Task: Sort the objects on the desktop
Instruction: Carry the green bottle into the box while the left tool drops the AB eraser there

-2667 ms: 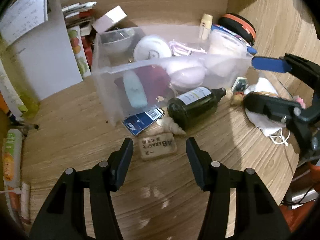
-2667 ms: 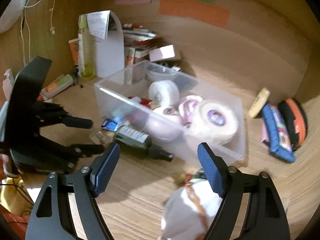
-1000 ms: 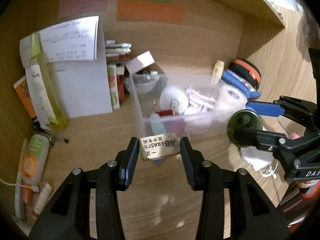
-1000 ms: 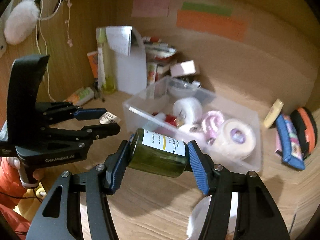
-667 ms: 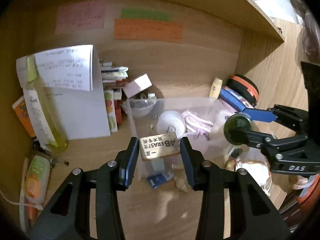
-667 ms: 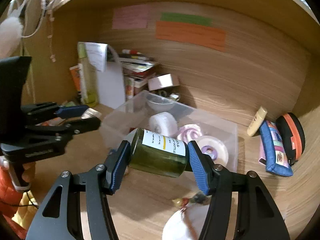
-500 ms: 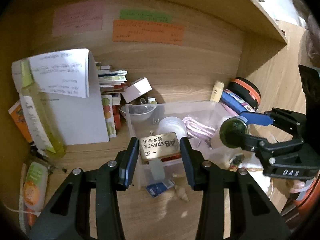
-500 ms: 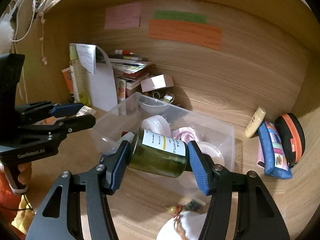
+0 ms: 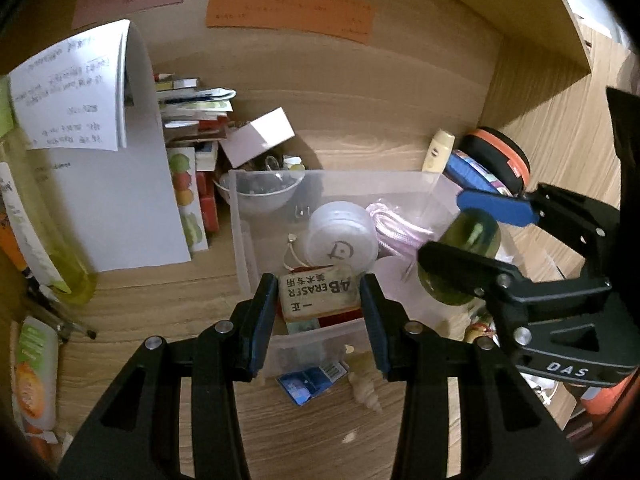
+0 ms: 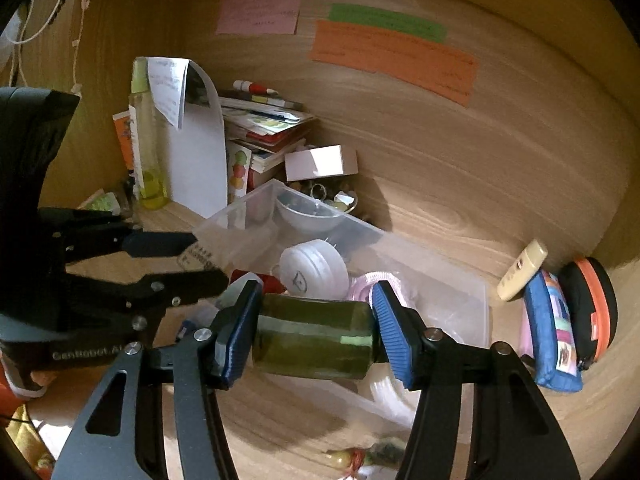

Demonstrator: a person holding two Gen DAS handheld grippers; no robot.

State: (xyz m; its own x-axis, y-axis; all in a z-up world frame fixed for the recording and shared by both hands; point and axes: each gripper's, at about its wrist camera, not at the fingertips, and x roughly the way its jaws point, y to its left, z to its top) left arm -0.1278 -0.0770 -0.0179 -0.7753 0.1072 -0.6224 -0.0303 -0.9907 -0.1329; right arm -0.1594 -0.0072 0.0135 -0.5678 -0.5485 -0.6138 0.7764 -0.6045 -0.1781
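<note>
My left gripper (image 9: 319,304) is shut on a tan eraser (image 9: 318,293) printed "AB ERASER" and holds it above the near edge of the clear plastic bin (image 9: 256,248). My right gripper (image 10: 316,330) is shut on a dark green glass bottle (image 10: 314,338), held sideways above the bin (image 10: 452,272). The bottle also shows in the left wrist view (image 9: 460,256), over the bin's right side. The left gripper with the eraser (image 10: 196,258) shows at the left of the right wrist view. The bin holds a white round case (image 9: 344,240), pink cord (image 9: 396,226) and a small bowl (image 9: 258,194).
A blue card (image 9: 310,378) and a seashell (image 9: 366,390) lie on the desk in front of the bin. Books and a white folder (image 9: 120,184) stand at the back left. A yellow-green bottle (image 10: 146,140), blue pouch (image 10: 554,336) and orange-black case (image 10: 592,312) flank the bin.
Both grippers picked up their objects from the desk, lifted them and moved forward over the bin. The bottle has rotated in the right gripper so its label no longer faces the camera.
</note>
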